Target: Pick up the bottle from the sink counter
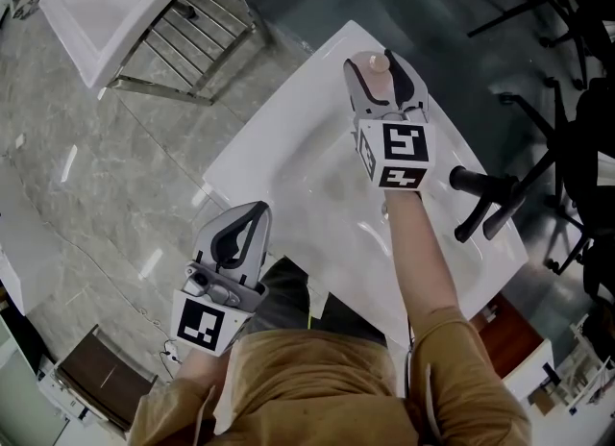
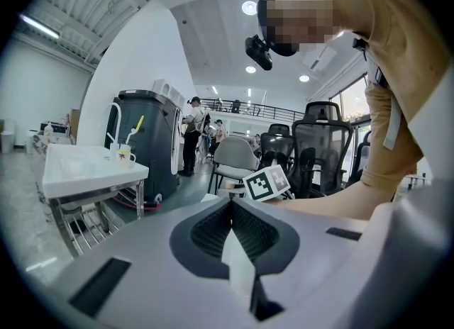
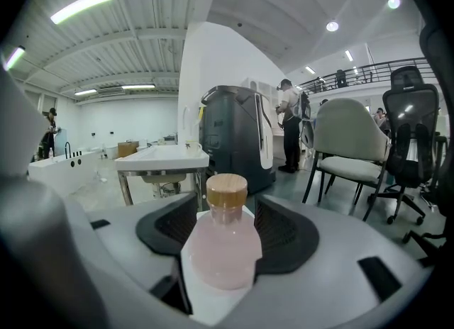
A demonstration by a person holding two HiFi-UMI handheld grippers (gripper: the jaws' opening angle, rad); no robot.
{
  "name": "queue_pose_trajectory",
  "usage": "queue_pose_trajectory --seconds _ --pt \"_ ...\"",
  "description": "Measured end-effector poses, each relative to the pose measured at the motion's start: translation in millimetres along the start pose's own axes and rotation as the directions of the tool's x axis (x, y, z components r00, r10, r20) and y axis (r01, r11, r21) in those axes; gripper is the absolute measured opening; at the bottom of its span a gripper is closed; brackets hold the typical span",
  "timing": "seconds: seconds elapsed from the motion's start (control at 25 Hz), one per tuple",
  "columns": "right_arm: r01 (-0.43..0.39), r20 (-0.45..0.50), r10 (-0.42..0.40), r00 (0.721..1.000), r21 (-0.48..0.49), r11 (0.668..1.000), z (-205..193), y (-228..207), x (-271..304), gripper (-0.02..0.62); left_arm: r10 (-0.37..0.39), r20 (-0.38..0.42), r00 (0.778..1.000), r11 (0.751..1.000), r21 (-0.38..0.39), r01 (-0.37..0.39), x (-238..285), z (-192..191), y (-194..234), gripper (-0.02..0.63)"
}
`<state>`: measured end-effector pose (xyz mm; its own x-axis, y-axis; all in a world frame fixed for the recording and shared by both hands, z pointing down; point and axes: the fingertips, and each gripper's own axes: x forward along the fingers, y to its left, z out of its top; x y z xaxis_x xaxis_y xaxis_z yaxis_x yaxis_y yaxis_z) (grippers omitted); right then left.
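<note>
right gripper (image 3: 227,205), jaws apart, flanks a round pale-pink bottle (image 3: 224,249) with wooden cap.

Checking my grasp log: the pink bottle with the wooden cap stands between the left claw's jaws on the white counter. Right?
Wrong claw: the right gripper view shows the pink bottle with the wooden cap between the jaws of the right claw, on the white counter. The left claw is shut on nothing.
</note>
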<state>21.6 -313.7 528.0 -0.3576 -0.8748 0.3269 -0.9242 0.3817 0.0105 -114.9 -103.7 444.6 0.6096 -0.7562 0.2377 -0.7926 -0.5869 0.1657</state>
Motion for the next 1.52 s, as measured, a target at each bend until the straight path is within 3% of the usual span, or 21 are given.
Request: queue_pose_trajectory --seconds 0.2,0.44,1.52 --pt "0.008 0.008 -0.008 1.000 -0.014 1.000 1.7 -0.8 -0.1 0.247 0.001 0.000 1.000 1.000 -0.003 -0.001 2.3 -1.1 1.3 -0.002" --pt "0.015 0.025 -0.015 1.000 -0.017 1.000 7.3 0.1 2.3 0.181 0.003 0.000 1.000 1.000 -0.009 -0.003 3.4 -4.4 6.0 -0.002" --pt "0.040 0.074 -0.041 0.996 0.016 0.999 10.3 -2.9 1.2 0.135 0.006 -0.015 1.000 1.000 -0.024 -0.006 2.6 -15.4 6.1 -0.002"
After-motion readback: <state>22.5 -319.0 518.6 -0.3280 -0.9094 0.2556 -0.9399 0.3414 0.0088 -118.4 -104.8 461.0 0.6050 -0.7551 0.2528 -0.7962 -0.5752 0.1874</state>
